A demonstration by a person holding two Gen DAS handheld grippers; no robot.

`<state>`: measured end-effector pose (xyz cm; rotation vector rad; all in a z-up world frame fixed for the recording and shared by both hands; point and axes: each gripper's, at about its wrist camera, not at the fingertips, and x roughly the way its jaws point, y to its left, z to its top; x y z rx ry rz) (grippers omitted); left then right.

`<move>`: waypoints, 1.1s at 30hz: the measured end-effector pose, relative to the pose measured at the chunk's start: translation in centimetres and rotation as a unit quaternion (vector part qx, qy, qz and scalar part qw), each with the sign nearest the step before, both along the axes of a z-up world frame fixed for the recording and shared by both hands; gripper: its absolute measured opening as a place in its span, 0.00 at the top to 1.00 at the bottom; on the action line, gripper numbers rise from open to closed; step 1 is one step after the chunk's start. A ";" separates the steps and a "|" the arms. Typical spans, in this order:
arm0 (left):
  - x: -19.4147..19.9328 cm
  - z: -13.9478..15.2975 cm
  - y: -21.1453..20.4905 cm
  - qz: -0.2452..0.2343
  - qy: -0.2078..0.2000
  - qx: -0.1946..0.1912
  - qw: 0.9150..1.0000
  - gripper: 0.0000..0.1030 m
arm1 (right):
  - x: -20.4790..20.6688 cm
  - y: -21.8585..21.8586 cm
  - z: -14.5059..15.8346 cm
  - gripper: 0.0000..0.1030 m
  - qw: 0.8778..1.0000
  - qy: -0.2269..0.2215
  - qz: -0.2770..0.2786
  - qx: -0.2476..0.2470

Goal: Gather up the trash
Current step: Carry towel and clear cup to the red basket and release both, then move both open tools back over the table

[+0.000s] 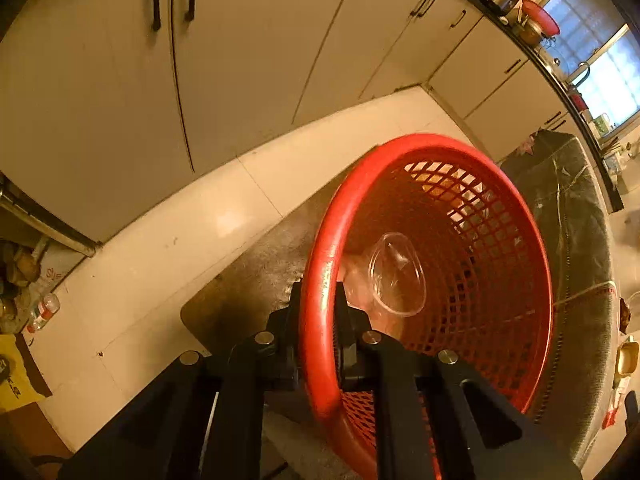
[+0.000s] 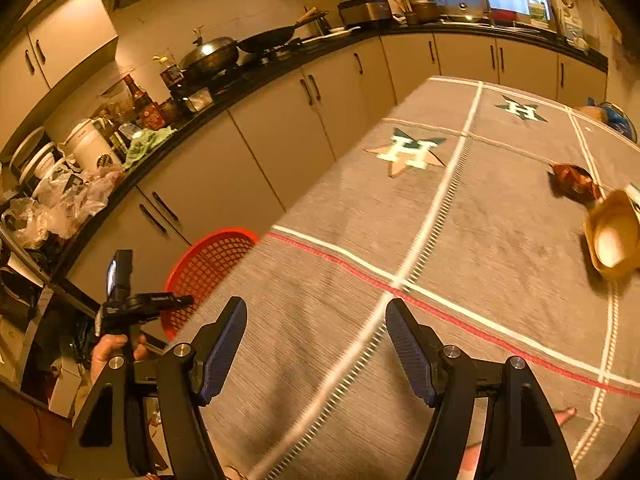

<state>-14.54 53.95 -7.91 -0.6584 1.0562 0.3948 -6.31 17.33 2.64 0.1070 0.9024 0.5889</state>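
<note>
- Left gripper (image 1: 318, 312): jaws pinching rim of red plastic mesh basket (image 1: 480, 240); clear plastic cup (image 1: 396, 276) inside.
- Right gripper (image 2: 316, 344): jaws spread, empty, above grey tablecloth (image 2: 360, 220).

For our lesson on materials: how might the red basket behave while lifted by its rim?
The basket is open mesh, so probably light. The left gripper is shut on one side of the rim, so it likely hangs tilted. The clear cup inside could slide around.

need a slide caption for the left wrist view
Left tool clamps the rim of a tilted red mesh basket holding a clear plastic cup.
</note>
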 end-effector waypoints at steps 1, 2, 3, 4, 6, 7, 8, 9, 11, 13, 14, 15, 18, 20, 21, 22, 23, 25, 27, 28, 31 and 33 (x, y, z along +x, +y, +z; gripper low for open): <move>-0.2 0.7 -0.2 0.001 -0.006 0.004 1.000 0.75 | -0.1 -0.4 -0.2 0.26 1.000 0.004 -0.002 0.002; -0.4 1.0 -0.3 0.004 -0.010 0.008 1.000 0.59 | -0.2 -0.8 -0.2 0.26 1.000 0.006 -0.004 0.004; -0.8 2.0 -0.4 0.012 -0.019 0.019 1.000 0.54 | -0.2 -1.1 -0.2 0.26 1.000 0.006 -0.007 0.006; -1.3 2.9 -0.8 0.018 -0.027 0.034 0.999 0.49 | -0.3 -1.7 -0.2 0.26 1.000 0.005 -0.011 0.008; -1.6 4.3 -1.2 0.023 -0.035 0.061 0.997 0.47 | -0.5 -2.5 -0.1 0.25 1.000 0.001 -0.017 0.011; -1.9 5.2 -1.7 0.025 -0.037 0.077 0.996 0.44 | -0.6 -2.7 0.0 0.25 1.000 0.000 -0.020 0.013; -2.3 6.2 -2.2 0.029 -0.038 0.095 0.994 0.42 | -0.7 -3.2 0.0 0.24 1.000 -0.002 -0.023 0.015; -2.7 7.2 -3.0 0.032 -0.039 0.117 0.992 0.41 | -0.8 -3.6 0.0 0.24 0.999 -0.003 -0.026 0.018; -3.3 8.6 -4.4 0.031 -0.038 0.155 0.987 0.36 | -1.2 -4.4 0.0 0.24 0.999 -0.004 -0.030 0.024; -3.8 10.1 -6.2 0.029 -0.035 0.194 0.980 0.33 | -1.6 -5.2 -0.1 0.24 0.999 -0.004 -0.034 0.027; -4.4 11.0 -7.1 0.028 -0.035 0.215 0.976 0.32 | -1.7 -5.7 -0.1 0.24 0.999 -0.005 -0.035 0.029; -4.6 11.4 -7.9 0.026 -0.034 0.228 0.973 0.31 | -1.9 -6.0 -0.1 0.24 0.999 -0.005 -0.037 0.031; -5.0 13.2 -11.5 0.015 -0.034 0.273 0.961 0.30 | -2.8 -7.6 -0.1 0.24 0.998 -0.011 -0.047 0.035; -5.3 14.2 -13.2 0.003 -0.039 0.288 0.957 0.29 | -3.2 -8.8 0.0 0.24 0.998 -0.015 -0.056 0.039; -5.3 14.5 -14.1 -0.002 -0.043 0.293 0.955 0.29 | -3.5 -9.6 0.1 0.24 0.997 -0.016 -0.061 0.041; -5.6 14.8 -15.0 -0.008 -0.049 0.297 0.953 0.28 | -3.7 -10.3 0.2 0.23 0.997 -0.017 -0.067 0.043; -5.6 15.5 -16.3 -0.016 -0.058 0.302 0.952 0.26 | -4.0 -11.4 0.2 0.23 0.996 -0.020 -0.076 0.045; -5.8 16.0 -17.7 -0.027 -0.069 0.305 0.949 0.24 | -4.6 -13.2 0.3 0.23 0.994 -0.024 -0.093 0.047; -5.9 16.8 -19.8 -0.040 -0.082 0.311 0.946 0.23 | -5.2 -14.8 0.4 0.22 0.993 -0.028 -0.109 0.047; -6.0 17.1 -20.6 -0.044 -0.085 0.314 0.944 0.23 | -5.5 -15.8 0.4 0.22 0.991 -0.029 -0.118 0.050; -5.6 17.8 -23.3 -0.066 -0.092 0.328 0.938 0.23 | -6.3 -18.9 0.1 0.21 0.987 -0.028 -0.143 0.061; -5.5 18.0 -24.7 -0.076 -0.094 0.332 0.935 0.23 | -6.8 -20.7 -0.1 0.21 0.984 -0.027 -0.160 0.067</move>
